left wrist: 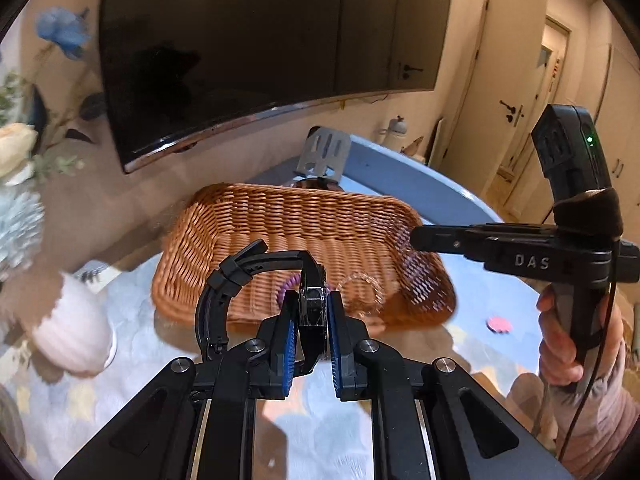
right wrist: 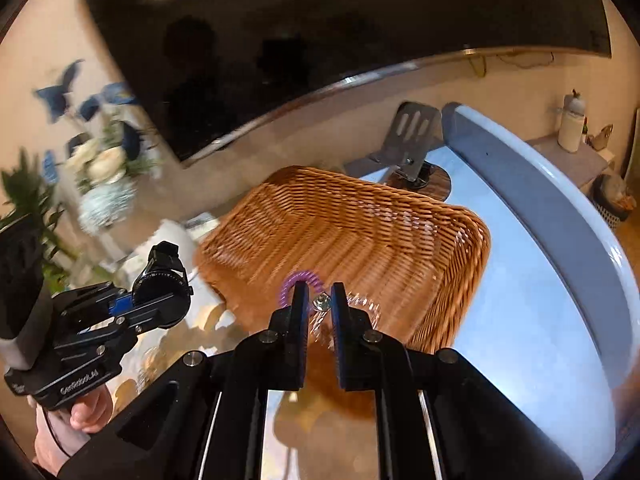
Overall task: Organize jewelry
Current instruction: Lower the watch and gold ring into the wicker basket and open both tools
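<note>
While clamped on a black watch, the left gripper faces the wicker basket ahead | right gripper pinches a small silver earring, purple coil and basket beyond.

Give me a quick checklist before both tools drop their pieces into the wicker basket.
1. Left tool grips the black watch: ok.
2. Right tool holds the small silver piece at its tips: ok, though what the piece is cannot be told.
3. Wicker basket in front of both tools: ok.
4. Free floor inside basket: ok; purple coil and clear coil lie near its front.
5. Tools apart from each other: ok.
6. Exactly over the basket: cannot tell.
</note>
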`<state>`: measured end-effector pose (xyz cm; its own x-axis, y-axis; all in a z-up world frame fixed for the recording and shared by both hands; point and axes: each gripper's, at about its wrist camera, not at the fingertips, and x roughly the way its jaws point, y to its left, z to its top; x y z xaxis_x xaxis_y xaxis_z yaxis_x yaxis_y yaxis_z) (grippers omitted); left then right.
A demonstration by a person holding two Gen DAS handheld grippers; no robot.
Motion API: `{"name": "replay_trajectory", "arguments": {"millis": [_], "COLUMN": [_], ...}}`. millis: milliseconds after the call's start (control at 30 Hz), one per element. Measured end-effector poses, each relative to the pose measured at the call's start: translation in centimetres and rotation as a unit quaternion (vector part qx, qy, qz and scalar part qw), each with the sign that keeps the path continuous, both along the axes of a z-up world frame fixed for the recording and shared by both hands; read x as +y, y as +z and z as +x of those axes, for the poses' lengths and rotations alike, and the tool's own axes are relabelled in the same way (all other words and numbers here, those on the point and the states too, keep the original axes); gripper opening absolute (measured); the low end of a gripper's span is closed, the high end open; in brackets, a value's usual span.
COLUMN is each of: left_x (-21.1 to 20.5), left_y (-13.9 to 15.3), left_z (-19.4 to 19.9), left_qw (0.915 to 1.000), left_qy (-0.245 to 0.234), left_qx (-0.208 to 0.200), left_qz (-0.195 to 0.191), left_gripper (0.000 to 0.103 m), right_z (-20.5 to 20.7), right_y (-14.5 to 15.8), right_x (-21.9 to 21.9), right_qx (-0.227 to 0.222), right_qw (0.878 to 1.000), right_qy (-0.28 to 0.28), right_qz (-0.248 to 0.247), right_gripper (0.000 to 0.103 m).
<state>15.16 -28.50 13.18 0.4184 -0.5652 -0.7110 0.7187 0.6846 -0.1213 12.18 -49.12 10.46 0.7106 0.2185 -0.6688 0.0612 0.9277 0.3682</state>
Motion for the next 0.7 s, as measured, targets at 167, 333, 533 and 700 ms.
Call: {"name": "replay_trajectory", "arguments": {"millis": [167, 333, 533, 700], "left_x": [-1.9, -3.4, -3.4, -2.3], "left_y": [-2.4, -5.4, -6.8, -5.1], "left_z": [4.5, 7.7, 8.9, 8.1], "left_qw": [0.9991, 0.9968, 0.9956, 0.9967], "left_qy": [0.016, 0.027, 0.032, 0.026], "left_qx": [0.039, 0.075, 0.088, 0.07], "left_qz": [-0.001, 0.004, -0.004, -0.034], "left_gripper": [0.014, 0.014, 0.015, 0.029], "right_z": [4.8, 7.3, 8.3, 8.0], "right_y": [-2.2, -4.2, -5.4, -5.6], "right_x": [-0.7, -0.8, -0.9, -1.0], "right_qx": [0.048, 0.084, 0.091, 0.088], "right_qw": [0.999, 0.996, 0.995, 0.996], "right_qy": [-0.012, -0.021, -0.023, -0.018], "right_qz": [-0.003, -0.019, -0.017, 0.013], "right_gripper": [0.013, 0.013, 0.014, 0.017]}}
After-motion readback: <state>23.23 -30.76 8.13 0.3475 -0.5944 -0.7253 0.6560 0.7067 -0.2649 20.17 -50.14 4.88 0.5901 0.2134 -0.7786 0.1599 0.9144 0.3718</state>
